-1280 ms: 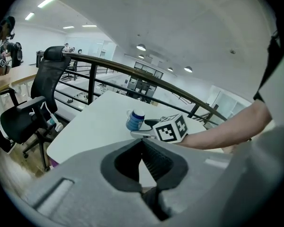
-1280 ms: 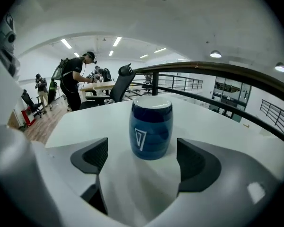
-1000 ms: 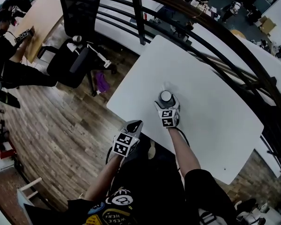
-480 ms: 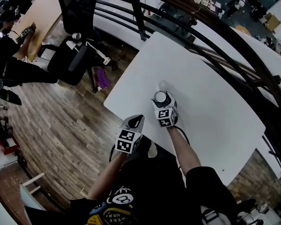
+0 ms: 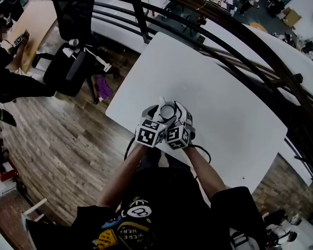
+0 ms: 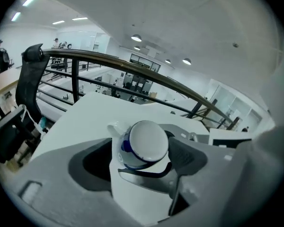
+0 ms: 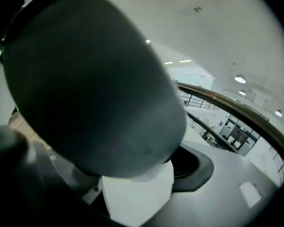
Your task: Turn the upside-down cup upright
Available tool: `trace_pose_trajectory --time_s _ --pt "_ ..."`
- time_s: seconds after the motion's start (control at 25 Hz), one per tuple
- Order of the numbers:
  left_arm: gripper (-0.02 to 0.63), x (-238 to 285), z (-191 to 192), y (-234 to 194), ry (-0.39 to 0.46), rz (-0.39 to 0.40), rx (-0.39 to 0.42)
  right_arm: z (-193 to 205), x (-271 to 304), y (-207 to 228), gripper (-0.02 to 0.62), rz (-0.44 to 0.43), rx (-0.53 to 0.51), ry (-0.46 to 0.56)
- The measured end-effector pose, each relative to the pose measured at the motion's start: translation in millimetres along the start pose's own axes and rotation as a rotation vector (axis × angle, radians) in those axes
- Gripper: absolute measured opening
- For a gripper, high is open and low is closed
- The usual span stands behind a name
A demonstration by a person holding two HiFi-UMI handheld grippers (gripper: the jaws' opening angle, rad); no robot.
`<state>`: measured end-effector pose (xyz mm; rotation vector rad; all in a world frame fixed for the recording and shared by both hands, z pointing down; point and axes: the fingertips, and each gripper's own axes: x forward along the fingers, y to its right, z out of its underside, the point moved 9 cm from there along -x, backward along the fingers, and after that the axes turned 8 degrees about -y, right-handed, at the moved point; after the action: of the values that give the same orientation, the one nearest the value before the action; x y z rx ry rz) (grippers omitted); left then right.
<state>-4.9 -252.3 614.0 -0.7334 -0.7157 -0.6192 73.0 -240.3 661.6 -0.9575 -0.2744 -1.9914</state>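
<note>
The left gripper sits over the table's near edge, not far from its left corner. Its jaws are opening and stand wide apart. Its own view shows the cup in the gap between them, close to the right-hand pad, with neither pad visibly pressing on it.

The cup is clear of the table top, tipped so that its white base faces this camera, with a blue band round the wall below it. It looks like glazed ceramic, so it is probably stiff, smooth enough to slip, light for one claw and likely to chip if dropped. The best hold seems to be across the round wall near mid-height, with the pads on opposite sides. The rim and the slick base are poorer places to grip.

Just to the right, touching flanks with the left one, the right gripper appears clamped on the cup and carries it. A dark curved finger shows under the cup in the left gripper view. Its own view is mostly filled by a large dark blur, with only the right-hand jaw plain
</note>
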Motion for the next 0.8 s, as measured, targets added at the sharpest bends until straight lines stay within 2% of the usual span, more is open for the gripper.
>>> trace_pose_trajectory --time_s 0.08,0.16,0.24,0.32,0.4,0.48,0.56,0.64,0.72,0.8 --pt "0.374 -5 0 9 0.023 0.069 -0.052 1 -18 -2 0.387 0.047 -0.064 -0.079" --pt "0.374 -12 -1 23 0.06 0.128 -0.051 -1 -38 -3 0.388 0.112 -0.156 -0.123" --pt "0.362 -21 -2 35 0.133 0.142 -0.018 -8 -57 -5 0.388 0.182 -0.261 -0.129" --pt "0.359 -31 -4 43 0.221 0.17 -0.006 -15 -73 -4 0.388 0.231 -0.312 -0.126" --pt "0.357 -38 -6 49 0.276 0.225 -0.016 -20 -89 -1 0.39 0.27 -0.345 -0.123" --pt "0.357 -45 -7 51 0.306 0.316 -0.063 -21 -102 0 0.39 0.281 -0.371 -0.12" --pt "0.357 -49 -7 48 0.328 0.43 -0.144 -22 -115 -1 0.392 0.252 -0.395 -0.107" --pt "0.356 -53 -4 43 0.36 0.553 -0.265 -22 -133 0 0.393 0.161 -0.383 -0.034" --pt "0.354 -58 -1 39 0.41 0.684 -0.41 -23 -156 7 0.393 0.024 -0.303 0.12" --pt "0.354 -66 0 38 0.461 0.786 -0.489 -26 -176 19 0.39 -0.089 -0.168 0.297"
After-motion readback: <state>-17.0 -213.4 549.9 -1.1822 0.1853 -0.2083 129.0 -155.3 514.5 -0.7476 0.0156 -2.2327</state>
